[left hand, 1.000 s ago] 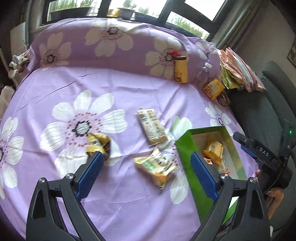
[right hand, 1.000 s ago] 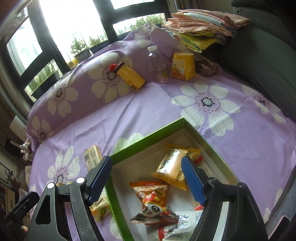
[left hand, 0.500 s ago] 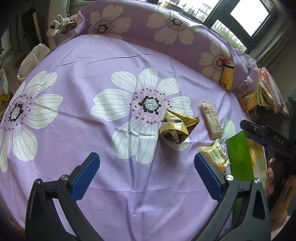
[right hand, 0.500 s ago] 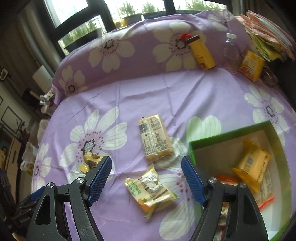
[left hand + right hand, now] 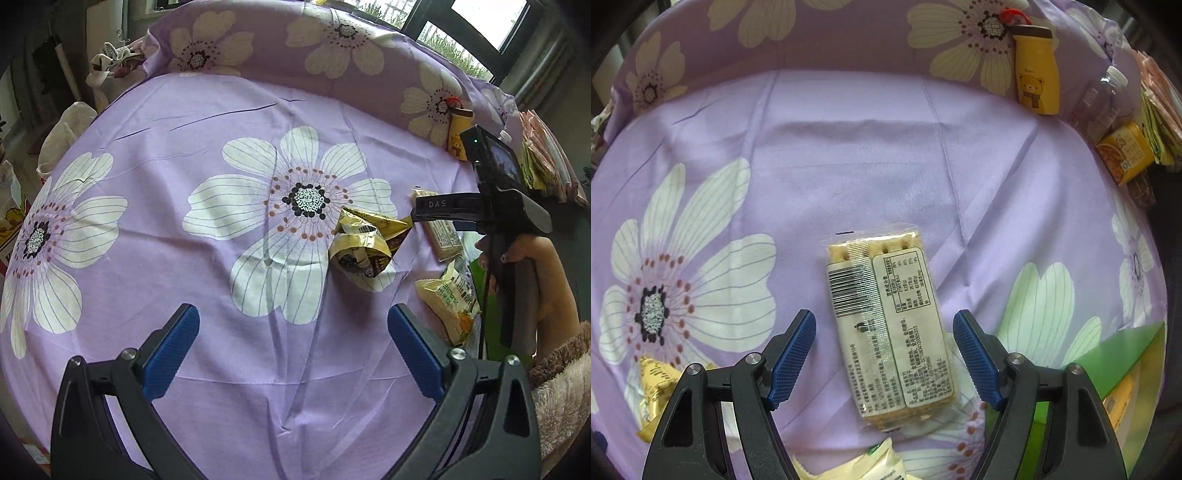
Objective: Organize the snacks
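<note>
right gripper (image 5: 884,354) wide open, empty | straddles cracker pack (image 5: 890,325), long axis near-far | left gripper (image 5: 293,345) open, empty, farther

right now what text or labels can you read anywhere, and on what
"DAS": white letters on the right gripper, seen from the left wrist view.
Cracker pack: a barcode, a nutrition table and printed lines, all too small to read.
Yellow bottle: a bear picture with a small word above it, too blurred to read.
Orange box: print unreadable.
Gold wrapper: print unreadable.
</note>
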### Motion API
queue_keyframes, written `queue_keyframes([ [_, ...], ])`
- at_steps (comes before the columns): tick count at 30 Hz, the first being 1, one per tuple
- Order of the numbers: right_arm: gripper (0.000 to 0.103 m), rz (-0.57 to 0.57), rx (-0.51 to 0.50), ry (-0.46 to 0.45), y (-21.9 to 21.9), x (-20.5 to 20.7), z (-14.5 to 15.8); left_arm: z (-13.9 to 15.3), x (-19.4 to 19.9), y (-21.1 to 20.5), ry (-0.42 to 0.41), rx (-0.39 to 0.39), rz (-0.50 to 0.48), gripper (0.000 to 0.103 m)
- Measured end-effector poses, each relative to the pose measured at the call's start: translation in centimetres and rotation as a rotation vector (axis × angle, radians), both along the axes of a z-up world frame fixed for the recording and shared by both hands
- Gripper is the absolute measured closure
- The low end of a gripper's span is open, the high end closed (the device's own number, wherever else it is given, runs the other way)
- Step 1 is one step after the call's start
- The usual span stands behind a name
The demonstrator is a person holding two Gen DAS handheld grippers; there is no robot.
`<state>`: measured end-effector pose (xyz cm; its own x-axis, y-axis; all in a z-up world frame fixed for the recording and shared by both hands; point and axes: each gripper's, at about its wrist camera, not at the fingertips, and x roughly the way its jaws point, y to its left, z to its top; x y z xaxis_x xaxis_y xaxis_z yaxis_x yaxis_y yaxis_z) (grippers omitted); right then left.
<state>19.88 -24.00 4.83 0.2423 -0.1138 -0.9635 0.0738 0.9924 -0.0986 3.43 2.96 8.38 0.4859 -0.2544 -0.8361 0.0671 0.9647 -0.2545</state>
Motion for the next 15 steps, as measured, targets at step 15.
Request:
queue_keyframes([
  [15, 0.044, -0.001, 0.218, -0.072, -1.5, -3.0, 2.0, -0.4, -0.1, -0.7, 0.007, 0.026, -0.012, 0.001],
])
